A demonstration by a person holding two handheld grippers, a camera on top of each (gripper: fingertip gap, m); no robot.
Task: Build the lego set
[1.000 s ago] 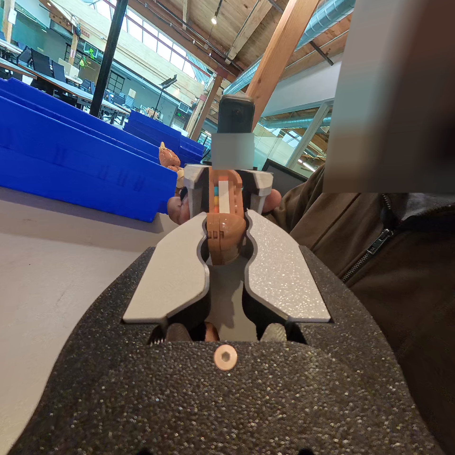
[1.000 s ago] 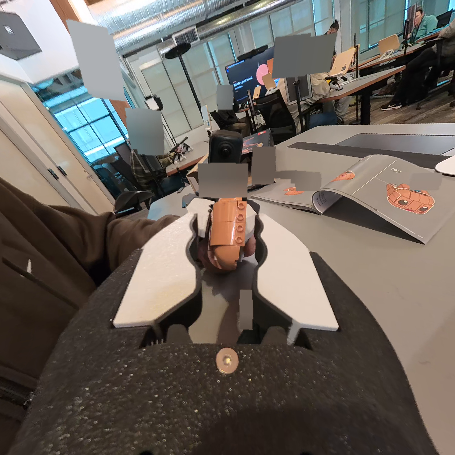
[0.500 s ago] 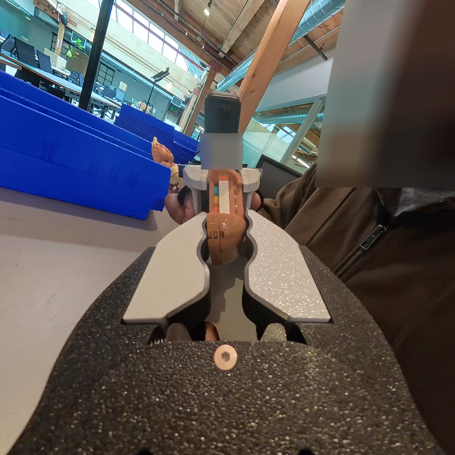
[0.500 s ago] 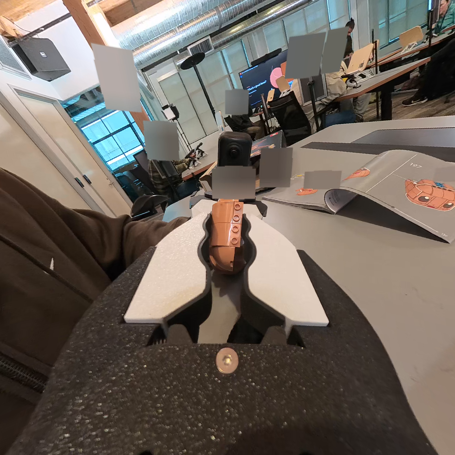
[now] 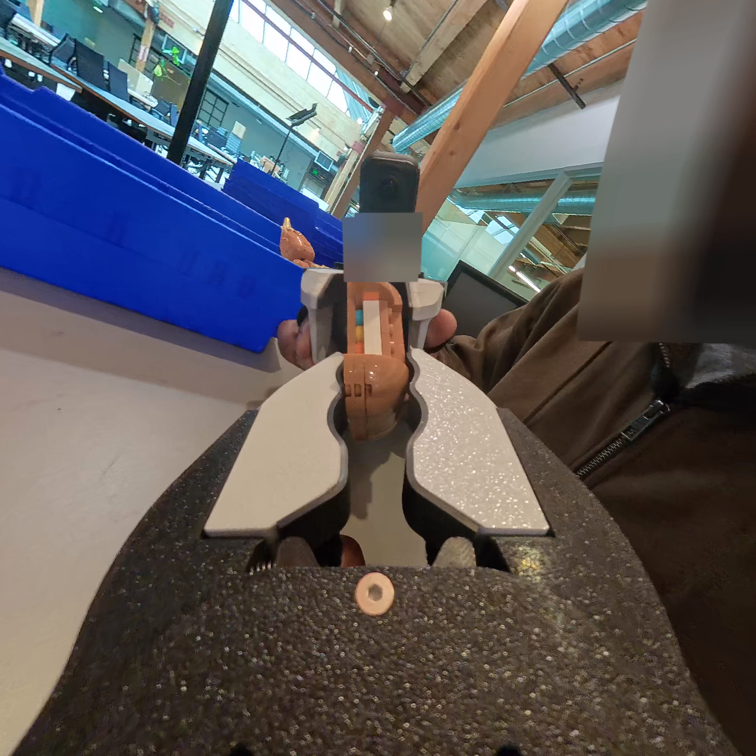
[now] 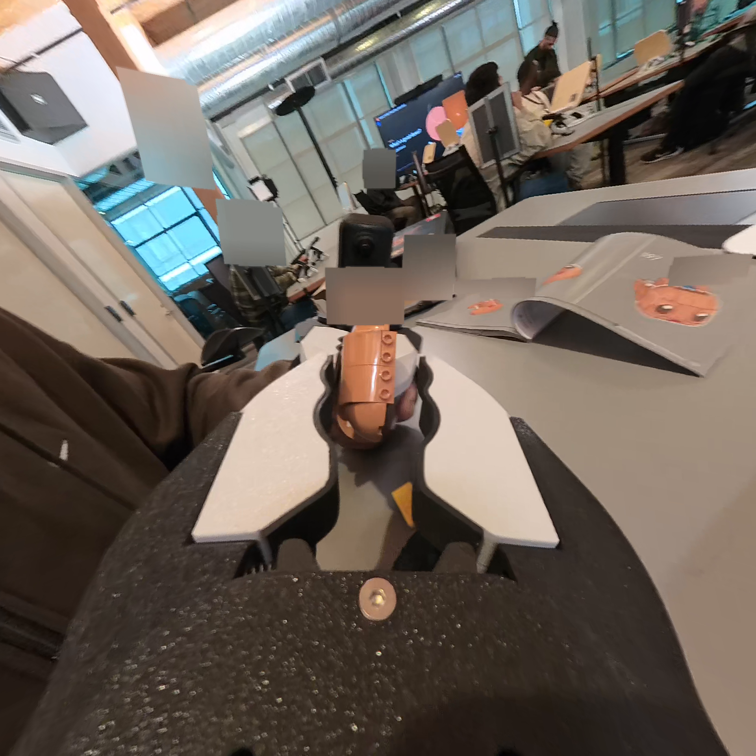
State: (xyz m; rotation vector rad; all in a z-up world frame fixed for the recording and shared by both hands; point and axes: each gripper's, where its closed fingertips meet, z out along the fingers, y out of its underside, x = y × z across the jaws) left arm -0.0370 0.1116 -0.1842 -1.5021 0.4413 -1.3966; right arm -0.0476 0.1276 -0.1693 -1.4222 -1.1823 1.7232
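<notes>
- Both grippers are clamped on the same brown lego piece (image 5: pixel 374 388), held up in the air between them, above the grey table (image 6: pixel 572 429).
- Left gripper (image 5: pixel 375 364) pinches the rounded end; the right gripper (image 6: pixel 374 368) faces it and grips the opposite end, where the side studs show.
- From the left you can see a white strip and a few coloured bits inside, so this sub-assembly looks well along.
- Another brown built chunk (image 5: pixel 296 245) sits by the blue bins (image 5: pixel 122 229), separate from this one.
- The instruction booklet (image 6: pixel 613 294) lies open on a picture of a bigger brown head, so I'd guess plenty of joining is left.
</notes>
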